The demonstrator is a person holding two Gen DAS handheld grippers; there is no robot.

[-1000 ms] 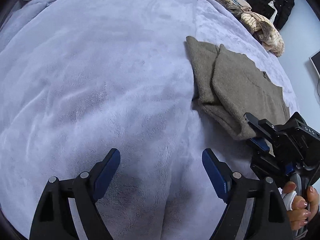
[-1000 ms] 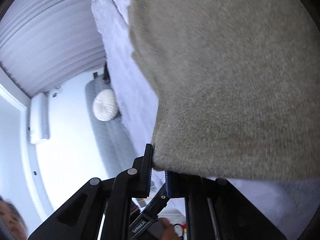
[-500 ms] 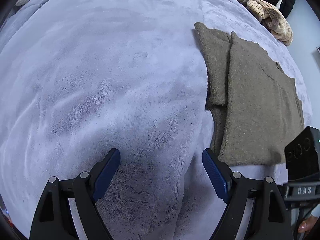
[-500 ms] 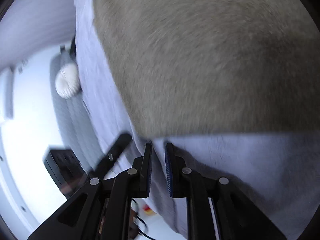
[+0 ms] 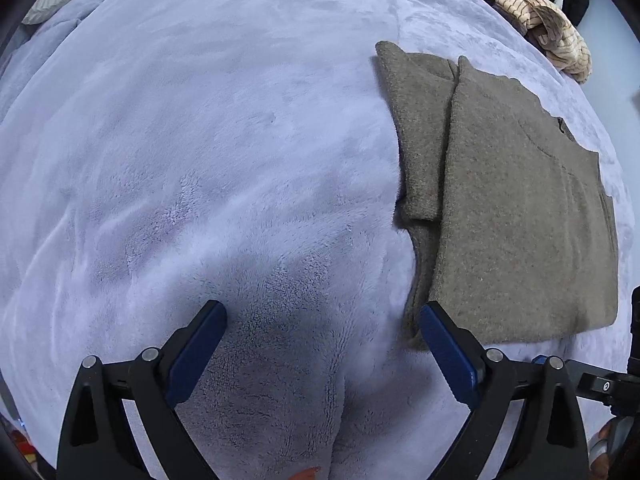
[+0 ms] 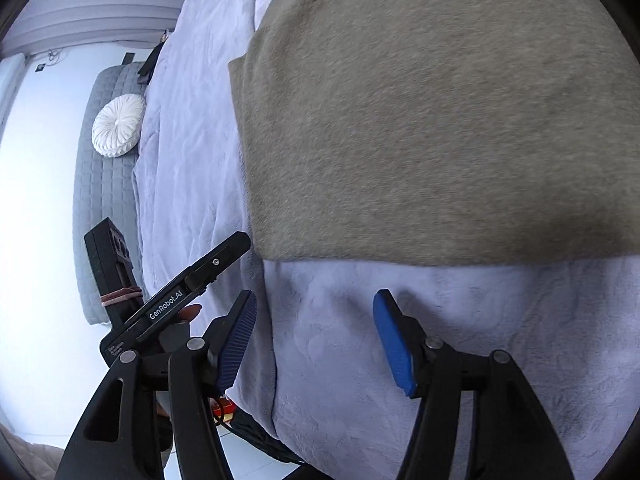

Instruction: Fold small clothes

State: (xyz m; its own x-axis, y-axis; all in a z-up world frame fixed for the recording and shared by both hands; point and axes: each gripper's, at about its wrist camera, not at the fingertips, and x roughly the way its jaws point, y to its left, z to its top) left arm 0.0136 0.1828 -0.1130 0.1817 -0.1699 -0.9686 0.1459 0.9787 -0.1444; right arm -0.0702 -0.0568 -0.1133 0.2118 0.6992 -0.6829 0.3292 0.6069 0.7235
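My left gripper (image 5: 322,346) and right gripper (image 6: 314,342) are both spreading their jaws, nothing between them, over the lavender fleece blanket (image 5: 208,152). The folded olive knit sweater (image 5: 516,208) lies right of centre: soft, thick, light; best pinched at its near hem corners.

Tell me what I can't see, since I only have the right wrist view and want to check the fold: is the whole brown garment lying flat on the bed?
Observer: Yes. In the left wrist view the brown garment lies flat on the lavender blanket, with a folded strip showing along its left edge.
Operator: Is the left gripper touching it?
Observer: No. The left gripper is over bare blanket, jaws opening, with nothing between them.
Operator: Anything else waiting to be folded?
Observer: A heap of striped cream clothes sits at the bed's far corner.
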